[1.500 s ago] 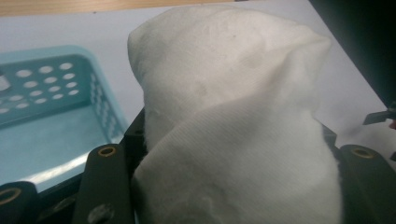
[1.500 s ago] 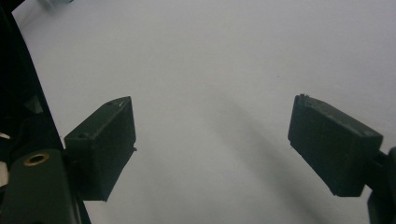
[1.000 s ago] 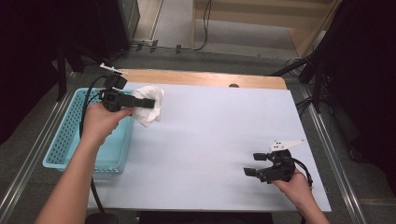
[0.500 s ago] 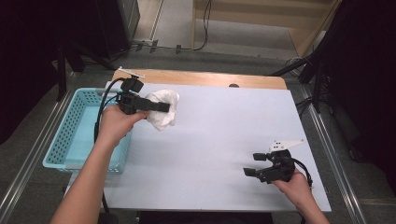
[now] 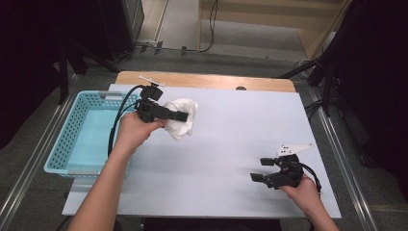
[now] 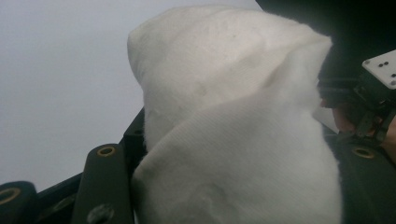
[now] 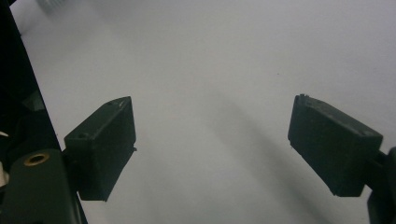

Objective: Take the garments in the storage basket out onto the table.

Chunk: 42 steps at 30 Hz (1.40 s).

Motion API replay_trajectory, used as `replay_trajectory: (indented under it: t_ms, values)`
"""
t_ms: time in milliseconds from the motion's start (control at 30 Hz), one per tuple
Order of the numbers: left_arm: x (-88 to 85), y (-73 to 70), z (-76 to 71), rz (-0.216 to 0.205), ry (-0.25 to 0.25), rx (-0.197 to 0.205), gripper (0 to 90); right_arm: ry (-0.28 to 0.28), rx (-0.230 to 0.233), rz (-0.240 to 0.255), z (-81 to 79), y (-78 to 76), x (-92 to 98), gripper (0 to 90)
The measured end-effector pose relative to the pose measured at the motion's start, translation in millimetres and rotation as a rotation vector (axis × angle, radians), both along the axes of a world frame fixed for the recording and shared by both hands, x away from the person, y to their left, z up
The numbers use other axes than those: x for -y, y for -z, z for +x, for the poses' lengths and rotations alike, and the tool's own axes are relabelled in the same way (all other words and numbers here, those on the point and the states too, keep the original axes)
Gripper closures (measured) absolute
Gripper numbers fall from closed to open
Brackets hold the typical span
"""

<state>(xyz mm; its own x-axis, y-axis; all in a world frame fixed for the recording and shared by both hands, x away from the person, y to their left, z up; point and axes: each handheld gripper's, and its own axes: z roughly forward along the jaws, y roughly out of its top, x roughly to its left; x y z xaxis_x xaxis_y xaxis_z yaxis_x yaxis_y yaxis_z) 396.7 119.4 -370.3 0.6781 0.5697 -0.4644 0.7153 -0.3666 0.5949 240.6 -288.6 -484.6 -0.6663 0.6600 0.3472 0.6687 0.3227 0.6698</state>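
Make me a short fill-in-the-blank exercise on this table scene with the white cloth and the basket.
1. The left gripper is shut on a white ____.
2. The basket at the table's left edge is light ____ in colour.
3. The right gripper rests near the table's front edge with its fingers ____ and nothing between them.
4. The cloth hangs over the ____, not over the basket.

Missing words: cloth; blue; open; table

Open tabletop (image 5: 231, 139) beside basket (image 5: 67, 134)

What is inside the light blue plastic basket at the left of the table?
The light blue plastic basket shows a bare floor; the person's left forearm covers its near right corner, so that part cannot be seen.
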Motion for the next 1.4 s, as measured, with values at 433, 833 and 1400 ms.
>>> replay_trajectory:
  t_ms: [433, 833, 1400]
  values:
    - [31.7, 19.2, -2.5, -0.001, 0.053, -0.022, 38.9, 0.003, -0.003, 0.000, 0.3, 0.3, 0.2, 13.6]
    - [53.8, 30.4, -13.7, -0.022, 0.092, -0.014, 38.8, 0.003, 0.002, 0.003, 1.5, 0.8, 0.9, 13.8]
    - [92.0, 54.1, -26.4, -0.002, 0.151, -0.015, 38.7, 0.003, 0.003, 0.000, -1.5, 3.0, -1.0, 13.9]
